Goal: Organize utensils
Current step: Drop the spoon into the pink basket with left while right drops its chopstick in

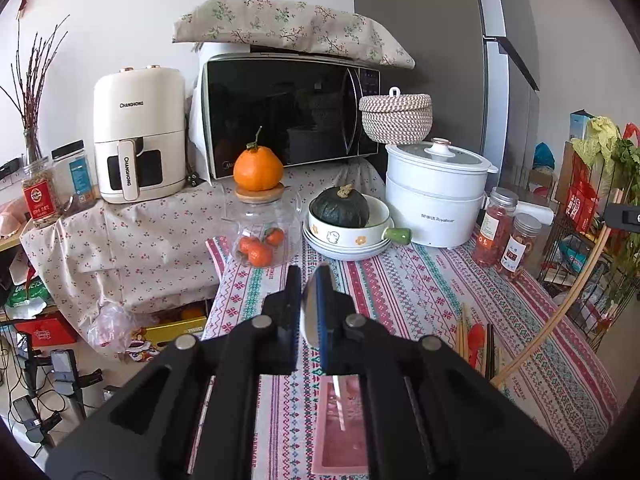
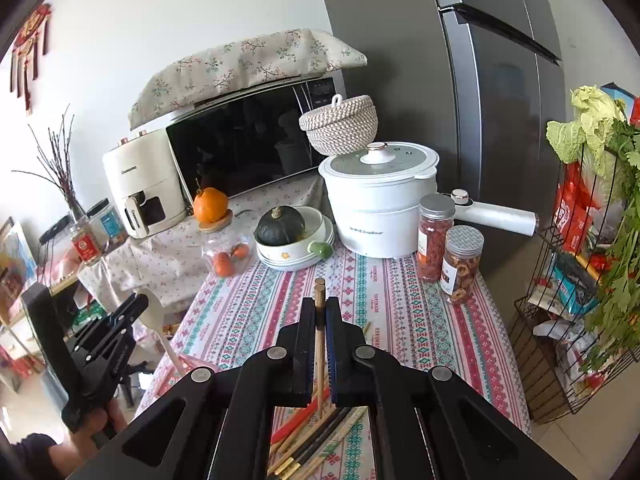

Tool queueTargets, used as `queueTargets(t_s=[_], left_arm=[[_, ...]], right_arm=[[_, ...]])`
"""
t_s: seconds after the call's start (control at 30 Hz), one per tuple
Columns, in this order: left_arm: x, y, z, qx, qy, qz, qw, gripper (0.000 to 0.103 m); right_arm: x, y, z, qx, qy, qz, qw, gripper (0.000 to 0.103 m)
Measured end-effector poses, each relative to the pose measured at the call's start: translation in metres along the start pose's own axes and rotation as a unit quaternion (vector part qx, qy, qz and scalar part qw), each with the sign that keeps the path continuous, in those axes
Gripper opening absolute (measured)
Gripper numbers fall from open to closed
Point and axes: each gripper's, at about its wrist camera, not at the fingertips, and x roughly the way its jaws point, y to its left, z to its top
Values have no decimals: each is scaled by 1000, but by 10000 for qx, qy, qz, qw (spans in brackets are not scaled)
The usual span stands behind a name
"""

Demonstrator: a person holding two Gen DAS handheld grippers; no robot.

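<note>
Left wrist view: left claw (image 1: 309, 280), matte black with a blue pad on one jaw, clamped on a pale glossy spoon (image 1: 309, 312), bowl upright between the jaws, thin handle (image 1: 338, 402) angled down over a flat pink rectangular tray (image 1: 340, 436) on the worktop (image 1: 420, 292); worktop cloth woven-look, pink, teal and white stripes; loose bundle of chopsticks (image 1: 476, 340) lying flat to the right, wooden, dark and red ones mixed.

Right wrist view: right claw (image 2: 320, 312) closed on a pair of round wooden chopsticks (image 2: 319, 320), blunt ends poking up past the jaws, shafts running down to the pile of mixed chopsticks (image 2: 320, 432) on the cloth; left claw seen at frame left, spoon oval and cream-coloured, held above the ribbed pink tray edge; person's hand (image 2: 100, 424) wrapped round that claw's handle.

Behind: dark green ridged squash (image 2: 280, 226) in a white ceramic handled pan (image 2: 304, 252); smooth white electric pot (image 2: 376, 208) with knobbed lid; woven rope basket (image 2: 340, 124); clear glass jar (image 2: 228, 252) of small oranges with wooden lid; two clear jars with metal lids (image 2: 448, 252) of dried fruit.
</note>
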Motion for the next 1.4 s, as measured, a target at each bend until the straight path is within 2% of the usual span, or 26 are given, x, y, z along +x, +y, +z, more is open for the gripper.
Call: queueTargets(t_s=[0.07,0.3,0.4,0.47,0.53,0.67,0.8,0.93,1.2,1.4], left_arm=[[0,0,0,-11,137,-55,9999,22],[-11,14,6,-449,685,-216,9964,48],[-22,25,10,-662,910,-92,9936,59],[-31,31,12,-673,1052,32,9922,74],[-38,37,11,-658,1214,200,9902,84],[-43,57,-1,-908,1349,407,9859,93],[-34,72,-11,-1140,1650,510,9784,93],[-32,76,-13,-1229,1763,446,9756,93],[-32,64,-13,-1031,1808,215,9779,93],[-29,57,-17,-898,1913,108,9774,93]], right_arm=[[-1,-1,1,32,-3,49,10000,5],[-10,0,11,135,-73,333,9993,5],[-18,2,17,195,-154,505,9984,5],[-22,3,22,251,-199,655,9973,5],[-27,5,27,305,-253,807,9959,5],[-38,11,38,412,-421,1137,9918,5],[-41,20,48,616,-444,1561,9848,5],[-23,39,46,613,-154,1845,9808,5],[29,80,24,119,370,1490,9881,5],[57,91,10,-71,692,1392,9878,6]])
